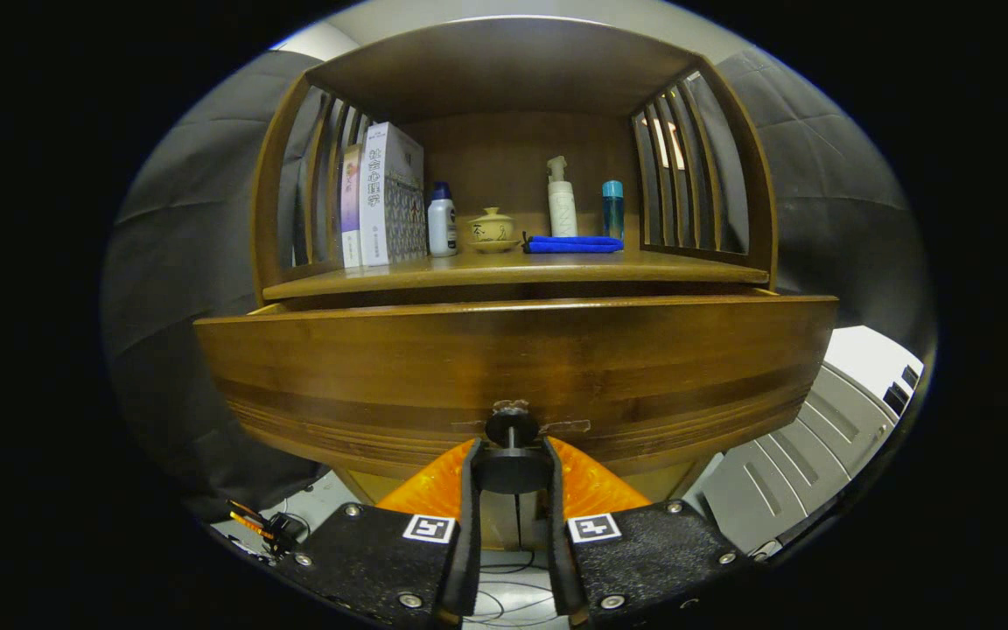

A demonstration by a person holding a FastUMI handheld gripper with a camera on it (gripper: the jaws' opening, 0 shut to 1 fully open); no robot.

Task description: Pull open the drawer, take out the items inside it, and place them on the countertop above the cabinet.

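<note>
A wooden cabinet fills the scene, with its drawer front [513,359] standing out a little from the body, just ahead of me. A dark round knob [511,466] juts from the lower middle of the drawer front. My gripper [511,459] is shut on the drawer knob, one finger pressed against each side of it. The inside of the drawer is hidden behind its front panel. Above the drawer runs the wooden countertop [688,269], under an open shelf box with slatted sides.
On the countertop stand boxed books [386,194], a white bottle with a blue cap [442,220], a small lidded ceramic pot [493,229], a white pump bottle [562,199], a blue bottle [613,208] and a folded blue cloth [574,244]. Grey cases [810,455] lie lower right.
</note>
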